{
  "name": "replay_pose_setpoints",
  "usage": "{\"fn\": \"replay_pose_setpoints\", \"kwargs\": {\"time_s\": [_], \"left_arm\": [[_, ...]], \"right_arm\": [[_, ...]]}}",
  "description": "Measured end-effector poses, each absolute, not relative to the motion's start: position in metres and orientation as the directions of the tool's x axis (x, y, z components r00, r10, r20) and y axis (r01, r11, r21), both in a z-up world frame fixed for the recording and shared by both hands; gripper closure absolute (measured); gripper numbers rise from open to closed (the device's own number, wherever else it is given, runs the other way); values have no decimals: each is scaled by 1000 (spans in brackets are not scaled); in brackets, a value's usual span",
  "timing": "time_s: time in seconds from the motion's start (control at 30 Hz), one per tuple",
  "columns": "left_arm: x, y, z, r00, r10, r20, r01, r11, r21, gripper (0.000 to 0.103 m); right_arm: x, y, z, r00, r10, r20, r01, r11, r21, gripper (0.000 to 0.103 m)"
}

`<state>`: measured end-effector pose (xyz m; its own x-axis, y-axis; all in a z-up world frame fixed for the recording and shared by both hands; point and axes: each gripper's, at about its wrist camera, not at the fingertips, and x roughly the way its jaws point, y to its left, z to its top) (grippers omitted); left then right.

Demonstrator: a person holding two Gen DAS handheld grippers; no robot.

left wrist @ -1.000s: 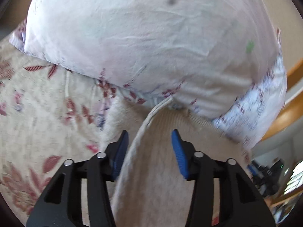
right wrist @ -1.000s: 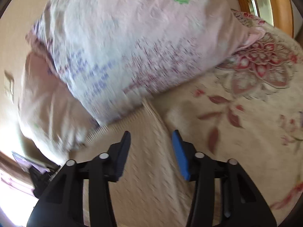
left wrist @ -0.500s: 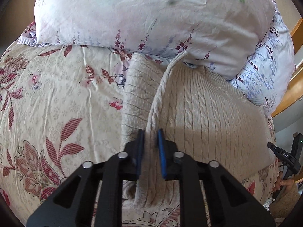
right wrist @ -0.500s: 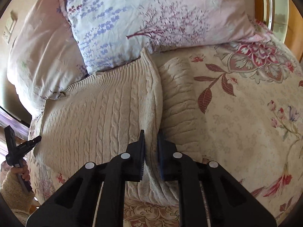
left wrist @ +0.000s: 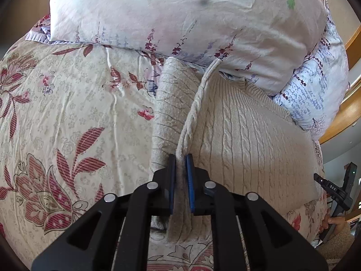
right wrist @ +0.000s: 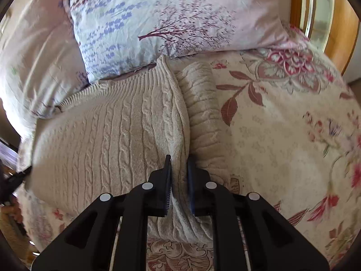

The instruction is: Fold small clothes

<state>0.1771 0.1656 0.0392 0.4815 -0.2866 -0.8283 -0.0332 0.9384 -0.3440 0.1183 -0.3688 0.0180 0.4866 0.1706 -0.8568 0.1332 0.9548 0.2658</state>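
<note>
A cream cable-knit sweater (left wrist: 248, 140) lies flat on the floral bedspread (left wrist: 67, 117), its ribbed edge against the pillows. In the left wrist view my left gripper (left wrist: 180, 158) is shut on the sweater's left side seam, beside the sleeve (left wrist: 171, 103) folded alongside. In the right wrist view my right gripper (right wrist: 179, 159) pinches the opposite side fold of the sweater (right wrist: 101, 135), next to the other sleeve (right wrist: 203, 103). Its jaws are opening slightly, with the knit still pressed between the pads.
Two floral pillows (left wrist: 180, 18) (right wrist: 169, 22) press against the sweater's far edge. A wooden bed frame (left wrist: 347, 113) curves at the right, and another wooden frame (right wrist: 338, 29) stands at the back right. A hand holding the other gripper (left wrist: 336, 194) shows at the sweater's far side.
Both grippers went from open astride the sweater's side edges to closed on them. The cameras pulled back from the pillows. Over the last half second the hands barely moved.
</note>
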Motion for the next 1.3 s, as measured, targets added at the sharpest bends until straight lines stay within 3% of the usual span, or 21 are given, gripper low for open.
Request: {"fn": "replay_pose_setpoints", "kwargs": {"time_s": [0.07, 0.1, 0.17, 0.33, 0.5, 0.6, 0.97, 1.3], "left_arm": [[175, 164, 44, 487, -289, -824, -24, 939, -343, 85], [174, 163, 48, 497, -281, -821, -18, 942, -334, 81], [170, 158, 57, 527, -255, -811, -5, 953, -303, 63], [165, 129, 79, 599, -242, -763, 97, 968, -231, 45], [173, 102, 68, 548, -275, -790, 163, 961, -221, 43], [180, 105, 51, 500, -258, -827, 122, 966, -228, 43], [182, 145, 65, 554, -297, -778, 57, 945, -321, 43], [216, 178, 39, 452, -322, -832, 5, 933, -359, 43]], "right_arm": [[118, -365, 22, 485, 148, -862, 124, 964, 235, 80], [118, -363, 26, 494, 141, -858, 125, 965, 230, 67], [116, -360, 34, 525, 113, -844, 133, 968, 212, 47], [115, -330, 53, 601, 140, -787, 7, 983, 181, 44], [124, -300, 39, 544, 191, -817, -95, 981, 167, 43], [128, -300, 20, 492, 172, -854, -73, 985, 157, 36], [136, -286, 27, 511, 188, -839, -73, 982, 175, 26], [151, -257, 34, 505, 223, -834, -139, 974, 177, 26]]}}
